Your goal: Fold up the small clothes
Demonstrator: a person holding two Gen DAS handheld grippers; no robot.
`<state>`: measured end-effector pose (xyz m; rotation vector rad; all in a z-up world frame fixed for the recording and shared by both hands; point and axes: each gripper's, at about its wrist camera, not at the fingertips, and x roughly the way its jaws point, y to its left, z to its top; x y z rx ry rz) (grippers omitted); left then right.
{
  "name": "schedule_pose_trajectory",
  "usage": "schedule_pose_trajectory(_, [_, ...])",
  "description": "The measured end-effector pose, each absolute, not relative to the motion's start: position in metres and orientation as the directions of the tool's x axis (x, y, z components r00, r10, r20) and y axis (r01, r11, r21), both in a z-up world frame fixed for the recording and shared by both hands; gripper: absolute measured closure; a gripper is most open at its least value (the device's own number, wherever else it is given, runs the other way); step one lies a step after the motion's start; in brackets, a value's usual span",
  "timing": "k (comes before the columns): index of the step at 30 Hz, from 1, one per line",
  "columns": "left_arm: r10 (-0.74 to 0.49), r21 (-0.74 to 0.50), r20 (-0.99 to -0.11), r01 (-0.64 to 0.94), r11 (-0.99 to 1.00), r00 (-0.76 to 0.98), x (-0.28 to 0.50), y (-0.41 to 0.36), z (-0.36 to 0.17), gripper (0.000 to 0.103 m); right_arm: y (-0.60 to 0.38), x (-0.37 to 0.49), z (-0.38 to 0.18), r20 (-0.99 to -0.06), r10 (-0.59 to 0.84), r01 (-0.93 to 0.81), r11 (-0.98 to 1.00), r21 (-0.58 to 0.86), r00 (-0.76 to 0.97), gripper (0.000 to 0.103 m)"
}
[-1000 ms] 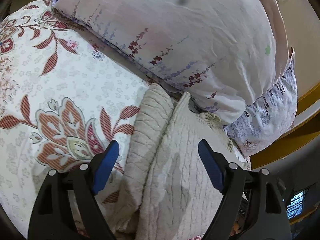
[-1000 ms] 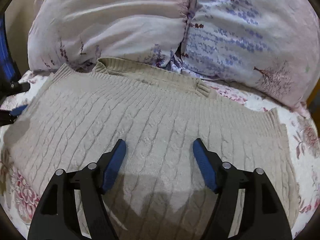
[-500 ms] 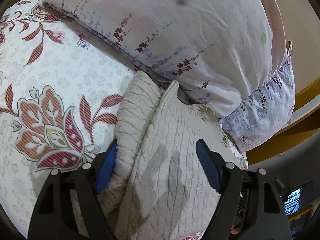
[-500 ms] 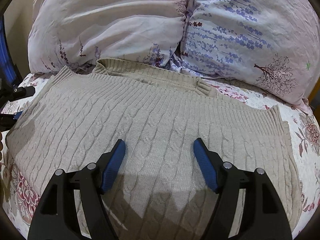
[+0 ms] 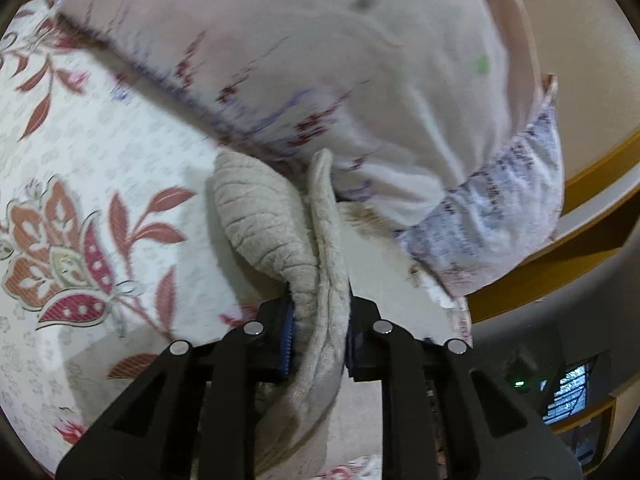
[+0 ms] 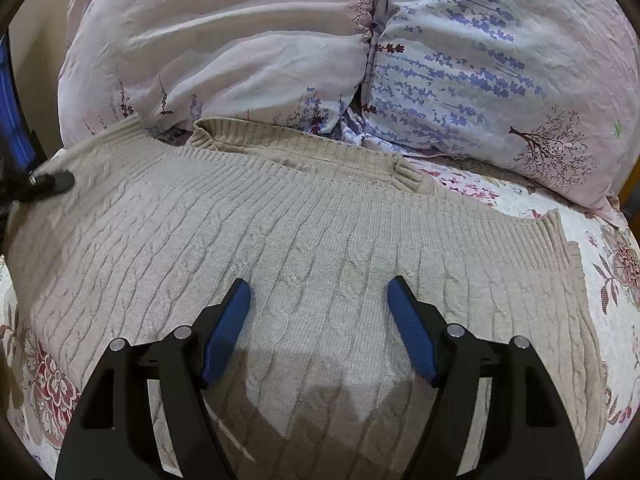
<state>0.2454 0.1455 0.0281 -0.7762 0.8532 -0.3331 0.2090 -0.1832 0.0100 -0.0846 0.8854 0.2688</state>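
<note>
A beige cable-knit sweater (image 6: 304, 248) lies spread flat on the flowered bedspread (image 6: 608, 264), its neck toward the pillows. My right gripper (image 6: 318, 312) is open and hovers just above the sweater's middle, empty. My left gripper (image 5: 318, 320) is shut on the sweater's left edge (image 5: 320, 248), and the fabric bunches up between its blue pads. The left gripper also shows at the far left of the right wrist view (image 6: 40, 180), at the sweater's left edge.
Two large flowered pillows (image 6: 240, 52) (image 6: 500, 64) lean right behind the sweater's neck. The bedspread (image 5: 100, 200) stretches out to the left of the sweater. A wooden bed frame (image 5: 580, 264) and a dark room lie beyond the bed's edge.
My left gripper has moved onto the sweater's edge, closed on it and gathered the fabric up. My right gripper stays open over the sweater, almost unmoved.
</note>
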Motion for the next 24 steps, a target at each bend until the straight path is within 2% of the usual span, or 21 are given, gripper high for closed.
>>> schedule_pose_trajectory(15, [-0.662,-0.784,-0.381,0.153,0.601,0.646,0.245,0.092,0.078,0.086,-0.184,0.209,0.013,-0.774,0.206,-0.274,0.961,0.043,0.599,0.03])
schedule_pose_trajectory(24, [-0.745,-0.777,-0.328,0.283,0.562,0.581,0.252,0.017,0.103,0.087,-0.293,0.184,0.06,-0.622,0.379,-0.197,0.919,0.342,0.686,0.03])
